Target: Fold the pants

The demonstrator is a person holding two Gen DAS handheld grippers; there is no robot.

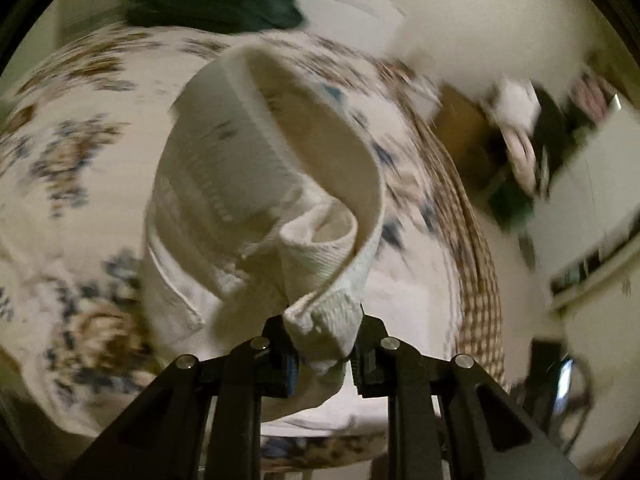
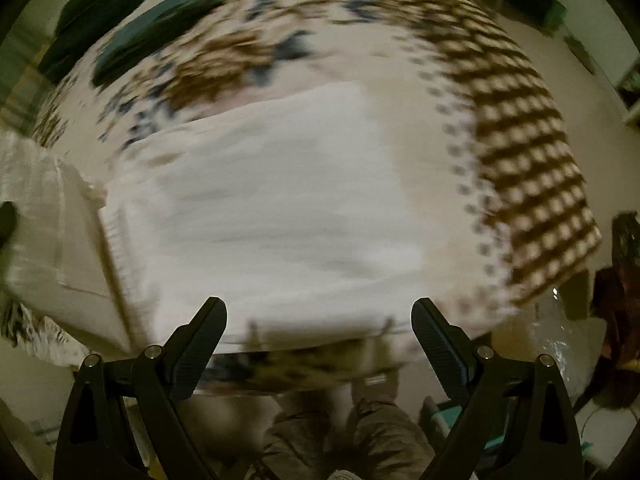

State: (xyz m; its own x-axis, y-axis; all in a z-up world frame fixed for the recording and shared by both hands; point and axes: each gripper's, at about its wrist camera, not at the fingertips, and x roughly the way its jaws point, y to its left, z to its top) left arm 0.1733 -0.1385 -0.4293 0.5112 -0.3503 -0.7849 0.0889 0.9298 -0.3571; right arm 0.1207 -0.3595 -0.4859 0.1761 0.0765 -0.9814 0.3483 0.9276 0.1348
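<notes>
The white pants hang from my left gripper, which is shut on the bunched waistband and holds it up above the floral bedspread. The waistband loops open toward the camera. In the right wrist view the white pants lie spread flat on the bedspread, with one part lifted at the far left. My right gripper is open and empty, just above the near edge of the pants. Both views are motion-blurred.
Dark green cushions lie at the far side of the bed, and show in the right view. The bedspread has a brown checked border at its right edge. Cluttered furniture stands right of the bed. A person's legs are below.
</notes>
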